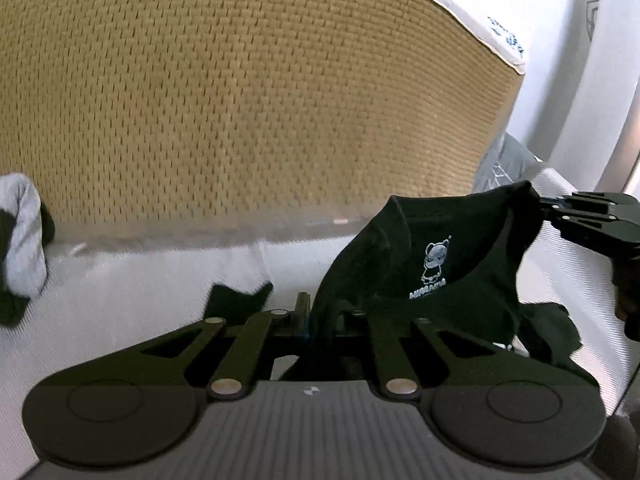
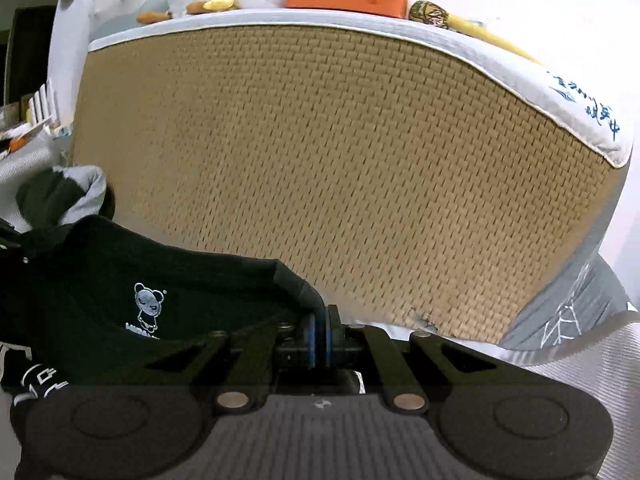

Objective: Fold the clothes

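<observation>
Stretching between the two tools, a black cotton T-shirt (image 1: pixel 432 252) with a small white bear print inside its collar hung lifted off the white quilted bed surface (image 1: pixel 132 280). The left gripper (image 1: pixel 310 312) was clamped together on one shoulder of the shirt, and the right gripper (image 2: pixel 320 320) was pinched shut on the other, its blue-edged pads pressing the neckline fabric. Behind them rose a tan woven mattress side (image 2: pixel 340 168) with white piping. A crumpled grey-and-black garment (image 1: pixel 22 236) lay well apart at the left.
</observation>
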{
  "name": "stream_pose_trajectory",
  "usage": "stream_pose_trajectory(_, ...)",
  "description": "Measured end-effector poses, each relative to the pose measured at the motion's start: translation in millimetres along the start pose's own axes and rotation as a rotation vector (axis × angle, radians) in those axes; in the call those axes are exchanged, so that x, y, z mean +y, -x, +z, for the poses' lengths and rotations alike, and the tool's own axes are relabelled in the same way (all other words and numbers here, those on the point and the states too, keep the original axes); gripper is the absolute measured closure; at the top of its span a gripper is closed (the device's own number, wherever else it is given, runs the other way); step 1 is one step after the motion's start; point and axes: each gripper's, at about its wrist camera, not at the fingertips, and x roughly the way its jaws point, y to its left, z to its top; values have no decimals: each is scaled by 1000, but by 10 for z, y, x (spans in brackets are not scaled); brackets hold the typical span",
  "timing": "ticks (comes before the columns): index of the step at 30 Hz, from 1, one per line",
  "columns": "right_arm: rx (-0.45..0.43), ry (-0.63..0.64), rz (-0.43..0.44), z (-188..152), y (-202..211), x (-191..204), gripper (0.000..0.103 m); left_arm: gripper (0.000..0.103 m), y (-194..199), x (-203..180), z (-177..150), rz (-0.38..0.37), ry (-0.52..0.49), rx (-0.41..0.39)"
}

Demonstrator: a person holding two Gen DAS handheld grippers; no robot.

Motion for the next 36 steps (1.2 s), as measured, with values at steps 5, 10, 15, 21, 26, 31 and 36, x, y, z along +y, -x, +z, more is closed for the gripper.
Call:
stream_pose_trajectory(5,-4,-75,20,103,-194,-111,98,95,-188,94,155,26,10,-15)
stream_pose_trajectory(10,-11,-82,9,258,-467,-108,98,95,-407,153,320,73,0,-23)
stream_pose_trajectory(15,-19,-75,-5,386,-763,-71,98,95,-629,282,474,132,17,-28)
stream_pose_trajectory(21,1,-94,-15,459,-1131,-45,98,95,-980,396,617,181,56,-27)
stream_pose_trajectory(26,15,-70,-49,486,-1394,-70,98,95,-1242,421,709,210,48,-27)
stream_pose_trajectory(31,35,-81,-84,506,-1668,-200,98,95,-1456,388,878,220,-5,-29)
stream_pose_trajectory(36,51,-91,-169,615,-1889,-340,98,95,-1715,305,1115,234,-55,-38)
